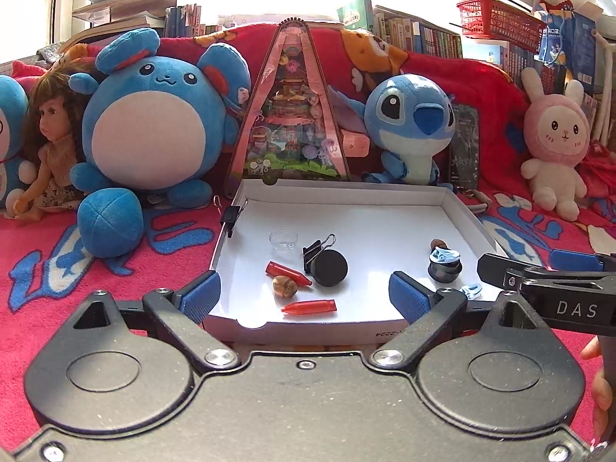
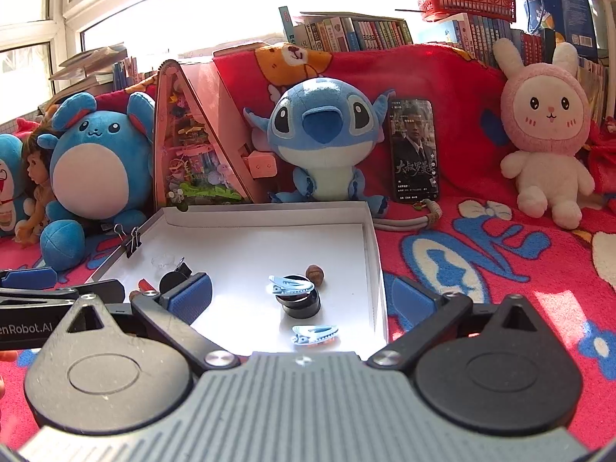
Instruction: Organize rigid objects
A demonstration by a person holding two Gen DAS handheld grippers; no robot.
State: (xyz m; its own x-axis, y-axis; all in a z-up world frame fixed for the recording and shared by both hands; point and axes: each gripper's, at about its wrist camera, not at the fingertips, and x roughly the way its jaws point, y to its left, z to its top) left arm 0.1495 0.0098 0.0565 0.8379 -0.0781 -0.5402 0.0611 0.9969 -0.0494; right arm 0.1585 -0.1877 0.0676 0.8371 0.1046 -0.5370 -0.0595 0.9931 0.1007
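Left gripper: the left gripper point(image 1: 304, 296) is hovering at the near edge of the white tray point(image 1: 467, 215), its blue pads spread wide with nothing between them.
Right gripper: the right gripper point(image 2: 302, 300) is hanging over the near right part of the tray point(image 2: 375, 254), jaws standing fully apart and pinching nothing.
Tray contents, left half: two red crayons point(image 1: 288, 273) are lying beside an acorn-like nut point(image 1: 285, 288), a black puck point(image 1: 329, 267) is touching a black binder clip point(image 1: 315, 252), and a clear little cup point(image 1: 283, 239) is sitting behind them.
Tray contents, right half: a pale blue hair clip point(image 2: 290, 284) is resting on a black round pot point(image 2: 300, 302); a second one point(image 2: 315, 334) is lying nearer; a brown nut point(image 2: 315, 272) is sitting just behind the pot.
Tray rim: another binder clip point(image 1: 233, 213) is gripping the left wall.
Surroundings: the tray is sitting on a red blanket point(image 2: 481, 261) in front of plush toys.
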